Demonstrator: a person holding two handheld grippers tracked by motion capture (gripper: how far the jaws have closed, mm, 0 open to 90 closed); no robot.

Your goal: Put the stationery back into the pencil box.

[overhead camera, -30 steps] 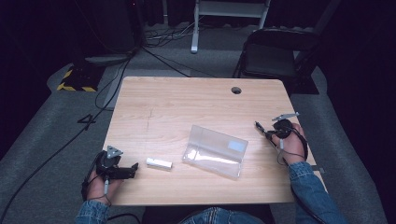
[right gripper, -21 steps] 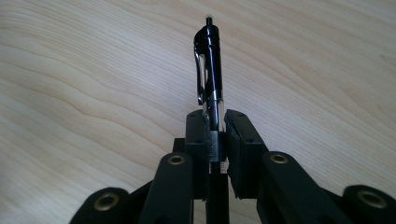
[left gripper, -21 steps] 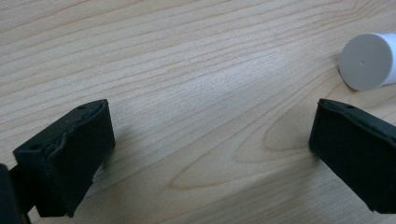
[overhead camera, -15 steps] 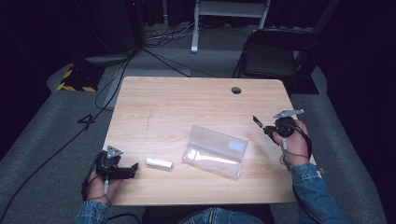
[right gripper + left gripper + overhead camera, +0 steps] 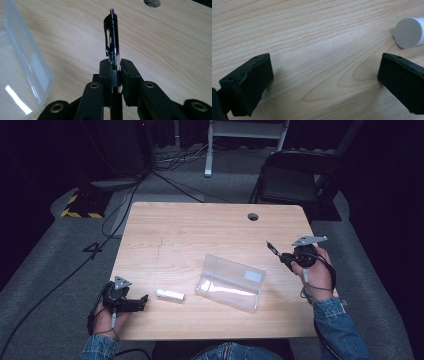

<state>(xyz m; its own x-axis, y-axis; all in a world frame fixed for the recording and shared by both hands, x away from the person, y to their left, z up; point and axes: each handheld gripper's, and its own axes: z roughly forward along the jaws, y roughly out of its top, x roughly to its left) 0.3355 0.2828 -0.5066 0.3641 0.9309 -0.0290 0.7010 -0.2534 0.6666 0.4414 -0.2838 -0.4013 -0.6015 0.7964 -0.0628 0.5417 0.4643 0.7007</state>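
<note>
My right gripper (image 5: 115, 65) is shut on a black pen (image 5: 111, 37), which sticks out past the jaws with its clip end away from me. In the high view the right gripper (image 5: 285, 257) hovers above the table's right side, the pen (image 5: 273, 249) pointing left and away. A clear plastic case (image 5: 231, 281) lies in the middle of the table, left of that hand. My left gripper (image 5: 141, 302) rests at the near left corner, jaws open. A white cylinder (image 5: 170, 294) lies just right of it, and its round end (image 5: 409, 32) shows beyond the left gripper (image 5: 324, 85).
The wooden table (image 5: 200, 230) has a round cable hole (image 5: 253, 216) near its far edge. A folding chair (image 5: 292, 182) stands behind the table at the right. Cables and a yellow-black striped block (image 5: 80, 206) lie on the floor at the left.
My right hand has risen with the pen and shifted a little away from me. The left gripper, the white cylinder and the case have stayed where they were.
</note>
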